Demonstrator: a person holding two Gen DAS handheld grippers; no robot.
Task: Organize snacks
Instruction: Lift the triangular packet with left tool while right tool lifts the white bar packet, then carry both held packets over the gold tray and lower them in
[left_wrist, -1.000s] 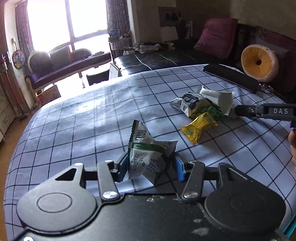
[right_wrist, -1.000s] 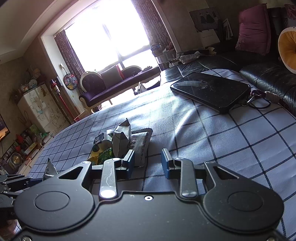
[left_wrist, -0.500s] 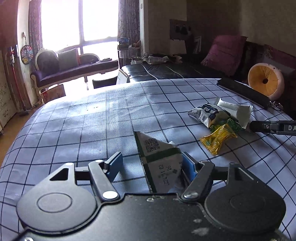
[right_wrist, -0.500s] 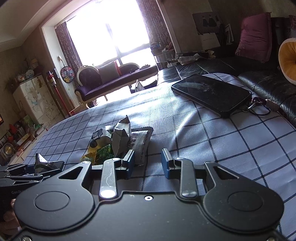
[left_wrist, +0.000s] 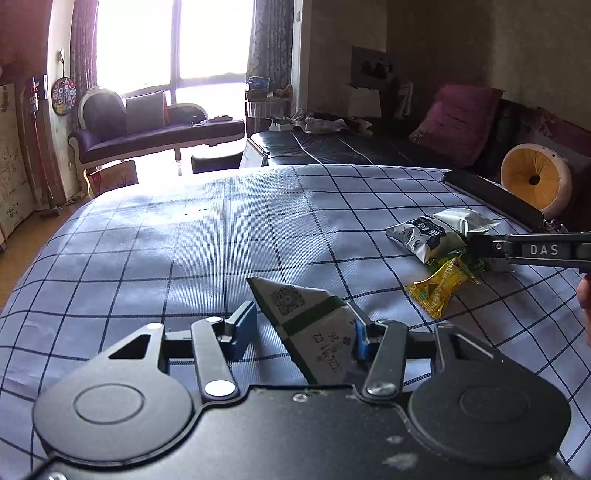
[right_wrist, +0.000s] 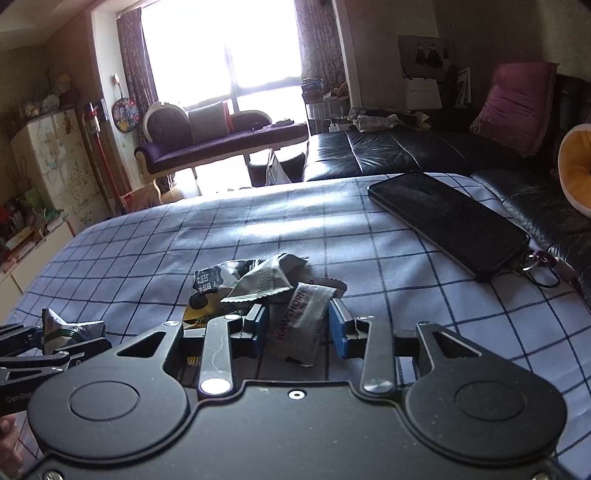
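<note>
A white packet with a green stripe (left_wrist: 310, 328) lies on the checked cloth (left_wrist: 184, 240) between the jaws of my left gripper (left_wrist: 303, 334). Those jaws are closing; the right pad touches the packet and a small gap shows at the left pad. To the right is the snack pile: a white-and-black packet (left_wrist: 421, 236), a silver one (left_wrist: 465, 218) and a yellow one (left_wrist: 439, 288). My right gripper (right_wrist: 299, 328) is at the pile, its jaws opening, with a grey Hawthorn packet (right_wrist: 299, 321) lying loose between the pads.
A dark phone (right_wrist: 447, 225) with a key ring (right_wrist: 543, 262) lies at the cloth's far right edge. Behind it are a black leather sofa (right_wrist: 388, 151) and a round yellow cushion (left_wrist: 535, 177). The left gripper (right_wrist: 55, 343) shows at the left of the right wrist view.
My left gripper let go of the green-striped packet, which now lies flatter, and its jaws have narrowed around it again. My right gripper moved left over the pile and widened around the Hawthorn packet.
</note>
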